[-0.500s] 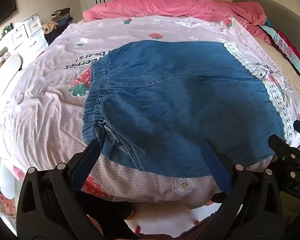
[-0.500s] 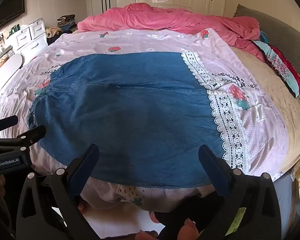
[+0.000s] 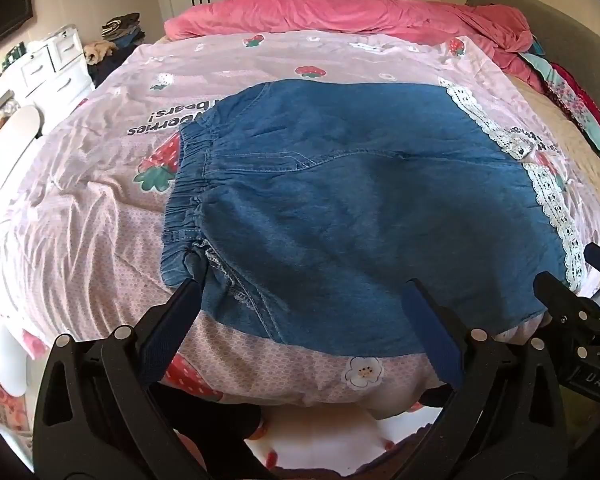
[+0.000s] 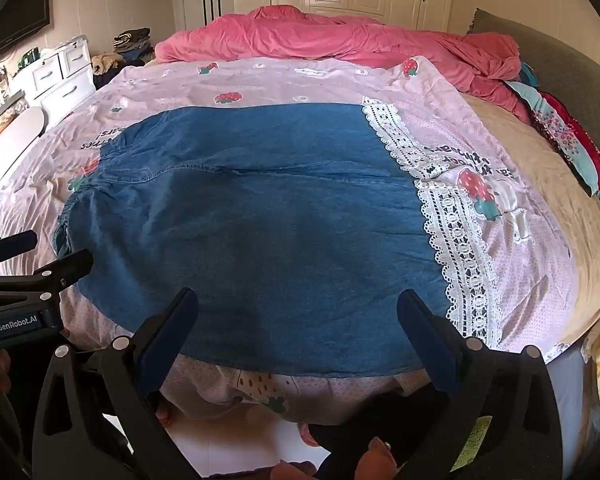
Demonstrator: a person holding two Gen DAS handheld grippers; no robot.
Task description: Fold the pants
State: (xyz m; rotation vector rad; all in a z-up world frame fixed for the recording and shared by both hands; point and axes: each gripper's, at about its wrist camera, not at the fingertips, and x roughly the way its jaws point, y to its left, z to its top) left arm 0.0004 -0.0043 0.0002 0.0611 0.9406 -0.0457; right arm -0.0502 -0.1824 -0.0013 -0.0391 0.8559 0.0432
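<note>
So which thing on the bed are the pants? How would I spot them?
Look at the big bed with the pink strawberry sheet spread over it. The pants lie flat in the middle of that sheet, in front of the crumpled pink blanket. They are the only blue denim thing, with white lace trim along one end.

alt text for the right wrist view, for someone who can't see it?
Blue denim pants with white lace hems lie spread flat on a pink strawberry-print sheet on a bed. The open right gripper hovers over their near edge, holding nothing; the left gripper shows at the left, and a pink duvet is bunched behind.
</note>
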